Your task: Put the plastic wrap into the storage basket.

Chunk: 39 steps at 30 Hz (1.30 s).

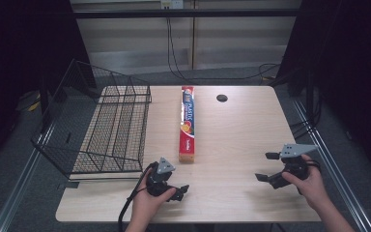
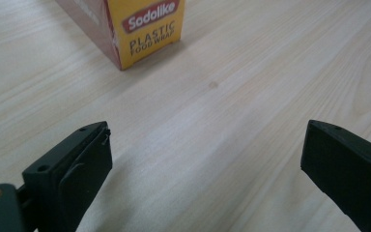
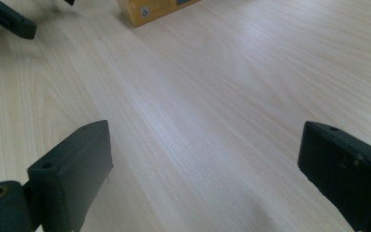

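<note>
The box's [image 2: 140, 29] yellow end reads "Sodolike" and "PLASTIC FOOD WRAP".

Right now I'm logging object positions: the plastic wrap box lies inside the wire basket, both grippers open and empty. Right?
Not quite. The plastic wrap box lies on the table, beside the wire basket, as the high view shows. The left gripper and right gripper are indeed open and empty.

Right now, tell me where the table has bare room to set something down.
The widest bare patch lies right of the plastic wrap box, out to the table edge, above the right claw; only a small dark hole sits there. A narrower strip runs between the two claws, the left claw bordering it. The left side is crowded by the wire basket.
</note>
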Motion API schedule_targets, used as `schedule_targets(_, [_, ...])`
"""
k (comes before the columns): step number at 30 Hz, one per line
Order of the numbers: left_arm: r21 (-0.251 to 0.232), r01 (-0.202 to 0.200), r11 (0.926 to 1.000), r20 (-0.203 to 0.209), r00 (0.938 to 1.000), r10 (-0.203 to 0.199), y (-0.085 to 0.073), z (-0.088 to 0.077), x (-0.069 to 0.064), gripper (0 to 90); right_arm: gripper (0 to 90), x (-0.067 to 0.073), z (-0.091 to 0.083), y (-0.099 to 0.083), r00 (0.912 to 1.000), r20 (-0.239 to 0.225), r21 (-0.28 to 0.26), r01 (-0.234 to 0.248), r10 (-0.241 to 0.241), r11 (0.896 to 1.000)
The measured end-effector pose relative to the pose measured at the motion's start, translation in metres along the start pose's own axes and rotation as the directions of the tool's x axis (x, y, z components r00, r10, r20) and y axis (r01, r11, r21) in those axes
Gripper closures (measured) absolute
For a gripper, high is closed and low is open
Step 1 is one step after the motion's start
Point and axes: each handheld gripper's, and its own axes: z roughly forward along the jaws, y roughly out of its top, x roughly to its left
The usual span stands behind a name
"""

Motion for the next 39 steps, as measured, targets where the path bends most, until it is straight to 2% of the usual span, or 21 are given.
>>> schedule_targets(2, [-0.007,0.006,1.0000,0.008,1.0000,-0.006,0.003,-0.002,-0.001,3.5,5.6,-0.001,-0.002,-0.001,1.0000,0.005,-0.006,-0.002,0.002,1.000])
schedule_targets(6, [-0.010,0.016,0.9998,0.025,0.9996,-0.015,0.009,-0.006,-0.003,3.4,5.3,-0.003,-0.003,-0.002,0.9991,0.033,0.000,0.027,-0.027,1.000])
schedule_targets(9, [-0.011,0.024,0.9997,0.035,0.9991,-0.023,0.011,-0.008,-0.001,3.4,5.1,-0.004,-0.006,-0.002,0.9996,0.026,-0.010,0.015,-0.015,1.000])
schedule_targets(11, [-0.014,0.043,0.9990,0.028,0.9987,-0.043,0.013,-0.009,-0.001,3.4,4.8,-0.003,-0.007,-0.002,0.9992,0.037,-0.015,0.016,-0.015,1.000])
schedule_targets(15, [-0.015,0.043,0.9990,0.036,0.9985,-0.042,0.020,-0.007,-0.001,3.3,5.0,-0.001,-0.007,-0.002,0.9997,0.021,-0.016,0.013,-0.012,1.000])
schedule_targets(16, [-0.027,0.063,0.9976,0.037,0.9974,-0.062,0.026,-0.007,-0.002,3.3,4.9,-0.001,-0.007,-0.002,0.9996,0.021,-0.008,0.016,-0.016,1.000])
schedule_targets(17, [-0.027,0.063,0.9976,0.037,0.9974,-0.062,0.026,-0.007,-0.002,3.3,4.9,0.000,-0.006,-0.002,0.9996,0.023,-0.008,0.017,-0.017,1.000])
schedule_targets(21, [-0.025,0.067,0.9975,0.021,0.9976,-0.066,0.039,-0.004,0.001,3.3,4.9,0.001,-0.006,-0.002,0.9996,0.024,-0.001,0.018,-0.018,1.000])
schedule_targets(24, [-0.007,0.073,0.9973,0.016,0.9972,-0.073,0.049,-0.002,0.005,3.2,5.1,0.003,-0.005,-0.002,0.9996,0.017,0.000,0.022,-0.022,1.000])
schedule_targets(25, [-0.016,0.095,0.9953,0.018,0.9953,-0.095,0.053,0.000,0.005,3.1,5.3,0.003,-0.005,-0.002,0.9996,0.014,0.003,0.024,-0.024,1.000])
schedule_targets(27, [-0.017,0.111,0.9937,0.021,0.9936,-0.111,0.062,0.002,0.009,2.9,5.3,0.002,-0.005,-0.003,0.9996,0.015,0.003,0.023,-0.023,1.000])
schedule_targets(30, [-0.018,0.116,0.9931,0.015,0.9931,-0.116,0.069,0.004,0.012,2.9,5.3,0.002,-0.005,-0.003,0.9994,0.020,0.011,0.026,-0.026,1.000])
schedule_targets(31, [-0.031,0.131,0.9910,0.006,0.9914,-0.130,0.072,0.006,0.012,2.9,5.3,0.002,-0.005,-0.003,0.9994,0.020,0.011,0.026,-0.026,1.000])
schedule_targets(33, [-0.008,0.128,0.9917,-0.014,0.9916,-0.128,0.083,0.009,0.016,1.9,5.3,0.003,-0.005,-0.003,0.9990,0.028,0.018,0.035,-0.036,0.999])
schedule_targets(34, [-0.008,0.128,0.9917,-0.014,0.9916,-0.128,0.083,0.009,0.016,1.5,5.3,0.003,-0.005,-0.003,0.9991,0.026,0.014,0.032,-0.033,0.999])
schedule_targets(37, [-0.022,0.174,0.9845,-0.037,0.9840,-0.175,0.095,0.017,0.021,0.9,5.3,0.003,-0.005,-0.002,0.9991,0.024,0.007,0.035,-0.036,0.999])
schedule_targets(39, [-0.021,0.175,0.9843,-0.039,0.9836,-0.176,0.098,0.018,0.023,0.8,5.3,0.003,-0.005,-0.002,0.9990,0.019,0.008,0.040,-0.040,0.999])
